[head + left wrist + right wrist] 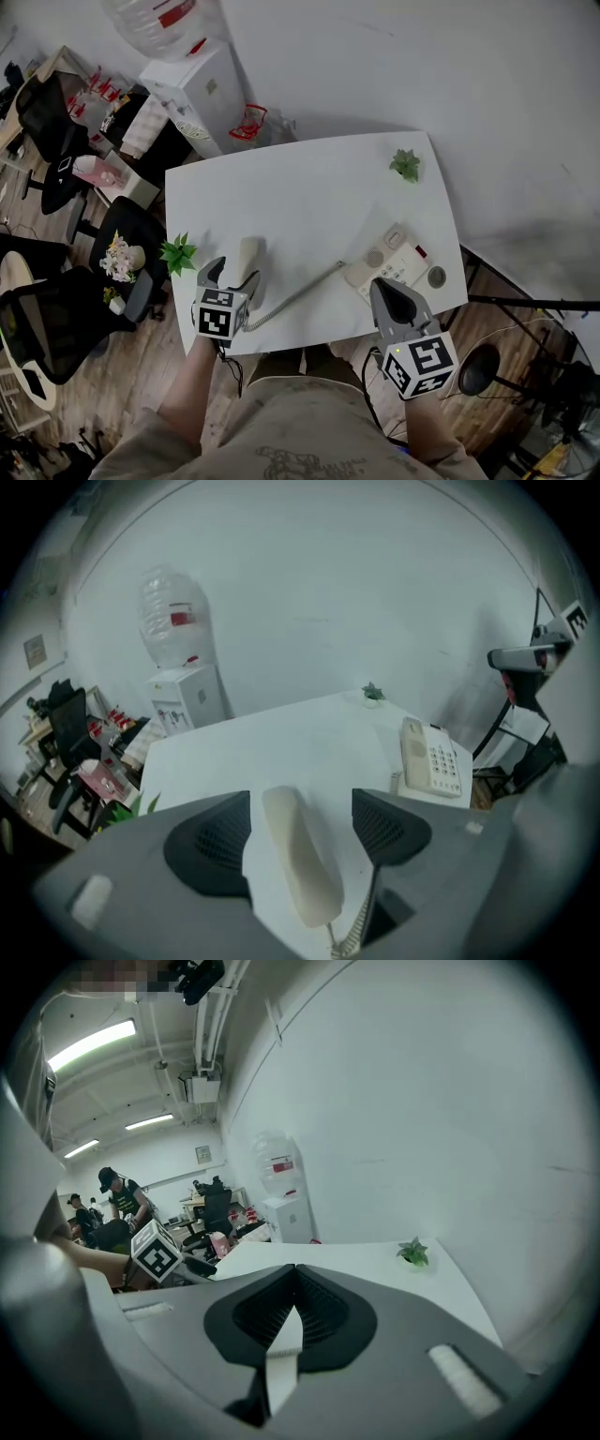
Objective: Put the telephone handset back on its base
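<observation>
A cream telephone handset [249, 253] lies on the white table [309, 197] near its front left corner. A coiled cord [300, 295] joins it to the telephone base [398, 258] at the front right. My left gripper [232, 277] is open, one jaw on each side of the handset [298, 864], with gaps between the pads and it. In the left gripper view the base [429, 757] sits far right. My right gripper [389, 291] is shut on nothing, just in front of the base. In the right gripper view its jaws [295, 1274] meet.
A small green plant [405, 165] stands at the table's far right, another plant [176, 251] at its left edge. A water dispenser [192, 94] and office chairs [56, 319] stand left of the table. A lamp stand [525, 667] rises at the right.
</observation>
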`<state>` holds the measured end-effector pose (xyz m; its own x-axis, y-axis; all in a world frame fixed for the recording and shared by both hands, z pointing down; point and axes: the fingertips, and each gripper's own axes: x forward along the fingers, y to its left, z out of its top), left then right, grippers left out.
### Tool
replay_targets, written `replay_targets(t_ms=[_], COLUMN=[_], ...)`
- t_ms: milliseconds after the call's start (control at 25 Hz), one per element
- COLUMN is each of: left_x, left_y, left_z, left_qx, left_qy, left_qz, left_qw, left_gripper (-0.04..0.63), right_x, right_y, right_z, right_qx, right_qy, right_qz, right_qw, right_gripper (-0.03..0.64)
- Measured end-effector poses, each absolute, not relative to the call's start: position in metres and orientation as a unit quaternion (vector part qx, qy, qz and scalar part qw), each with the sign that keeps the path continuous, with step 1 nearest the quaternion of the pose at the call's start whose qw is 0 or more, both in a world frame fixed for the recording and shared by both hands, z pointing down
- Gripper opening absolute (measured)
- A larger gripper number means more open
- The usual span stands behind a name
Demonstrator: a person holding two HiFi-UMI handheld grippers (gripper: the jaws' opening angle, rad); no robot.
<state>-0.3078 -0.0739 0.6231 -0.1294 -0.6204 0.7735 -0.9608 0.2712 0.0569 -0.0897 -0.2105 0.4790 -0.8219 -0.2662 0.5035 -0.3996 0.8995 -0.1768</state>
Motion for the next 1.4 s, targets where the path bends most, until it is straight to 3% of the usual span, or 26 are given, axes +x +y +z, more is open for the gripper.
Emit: replay_targets(t_ms=[200, 720, 880, 1400], left_x=[-0.308, -0.311, -0.310, -0.298], left_y=[-0.071, -0.069, -0.073, -0.080], left_z=[0.658, 0.729, 0.731, 0.706], left_qx=[0.545, 0.525, 0.527, 0.556], left_qy=[-0.699, -0.677, -0.677, -0.670], left_qz=[0.220, 0.255, 0.246, 0.232], left_qw=[0.407, 0.448, 0.451, 0.433], left_gripper=[0.331, 0.327, 0.279, 0.235], right_x=[-0.101, -0.110, -0.107, -0.085], right_y=[-0.204, -0.195, -0.193, -0.207], right_z=[0.493, 0.510, 0.515, 0.504], right_qx=[0.163, 0.146, 0.149, 0.186], right_qy=[-0.942, -0.943, -0.939, -0.938], right_qz=[0.166, 0.170, 0.171, 0.155], right_qw=[0.241, 0.247, 0.257, 0.247], right_gripper=[0.028, 0.029, 0.028, 0.029])
